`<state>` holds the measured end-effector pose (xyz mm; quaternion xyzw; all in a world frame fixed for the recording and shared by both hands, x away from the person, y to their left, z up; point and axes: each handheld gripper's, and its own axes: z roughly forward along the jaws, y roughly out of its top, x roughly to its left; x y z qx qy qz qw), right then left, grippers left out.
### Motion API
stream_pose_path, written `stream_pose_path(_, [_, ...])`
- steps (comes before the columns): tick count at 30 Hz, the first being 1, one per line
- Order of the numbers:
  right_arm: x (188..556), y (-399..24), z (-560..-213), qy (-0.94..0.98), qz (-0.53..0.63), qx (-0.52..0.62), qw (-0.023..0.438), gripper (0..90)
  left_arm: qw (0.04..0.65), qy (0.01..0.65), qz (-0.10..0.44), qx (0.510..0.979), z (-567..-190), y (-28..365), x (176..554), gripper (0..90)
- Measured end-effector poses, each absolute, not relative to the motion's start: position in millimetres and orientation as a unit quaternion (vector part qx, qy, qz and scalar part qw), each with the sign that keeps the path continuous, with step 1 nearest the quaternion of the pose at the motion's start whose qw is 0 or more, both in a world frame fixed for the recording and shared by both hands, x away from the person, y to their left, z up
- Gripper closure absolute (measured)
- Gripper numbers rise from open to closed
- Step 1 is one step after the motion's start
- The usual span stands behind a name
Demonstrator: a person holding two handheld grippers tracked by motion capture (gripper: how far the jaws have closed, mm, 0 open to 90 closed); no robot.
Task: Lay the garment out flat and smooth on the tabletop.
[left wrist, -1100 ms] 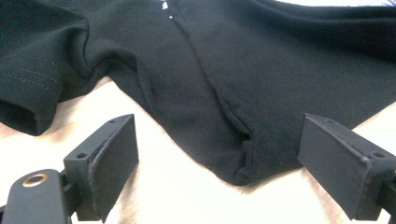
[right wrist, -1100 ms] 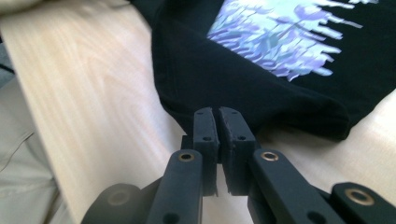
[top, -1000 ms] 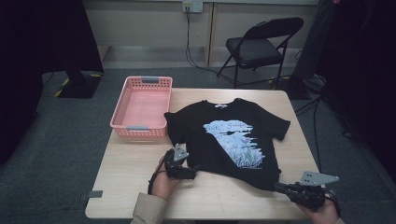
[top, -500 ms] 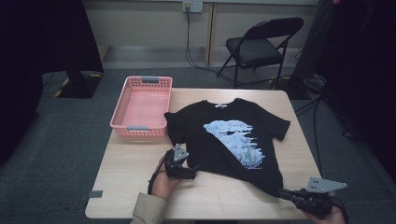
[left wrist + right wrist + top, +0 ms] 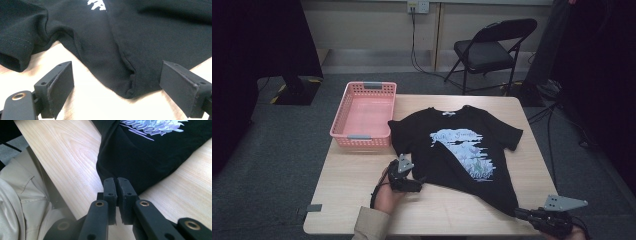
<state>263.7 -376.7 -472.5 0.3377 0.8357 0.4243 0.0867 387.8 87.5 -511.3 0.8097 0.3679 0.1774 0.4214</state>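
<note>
Black T-shirt (image 5: 140, 157) hem pinched in right gripper (image 5: 116, 182) jaws; left gripper (image 5: 116, 82) wide.

Items counted on the worktop (image 5: 352, 200): one. One black T-shirt (image 5: 462, 150) lies on it, bearing one printed graphic. One pink basket (image 5: 343, 131) sits at the far left edge. Grippers: two, namely one left gripper (image 5: 414, 186) and one right gripper (image 5: 519, 213), each with two jaws. Folding chairs beyond the worktop: one (image 5: 492, 50). Wall sockets: one (image 5: 418, 6).

pink basket (image 5: 364, 112), folding chair (image 5: 492, 50), table (image 5: 347, 185)
</note>
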Motion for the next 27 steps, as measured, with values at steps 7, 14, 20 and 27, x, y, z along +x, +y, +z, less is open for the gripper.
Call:
stream_pose_path(7, [261,-383,-473,0.831,0.429,0.346,0.080,79.9,0.422,0.368,0.177,0.810,-511,88,388,12.0])
stream_pose_path(14, [268,-386,-470,0.817,0.432,0.369,0.098,45.3,0.422,0.368,0.177,0.810,-511,88,388,12.0])
stream_pose_path(20, [288,-376,-464,0.818,0.429,0.365,0.115,28.9,0.425,0.369,0.174,0.808,-511,88,388,12.0])
stream_pose_path(27, [321,-355,-458,0.819,0.431,0.354,0.137,24.9,0.422,0.368,0.177,0.809,-511,88,388,12.0])
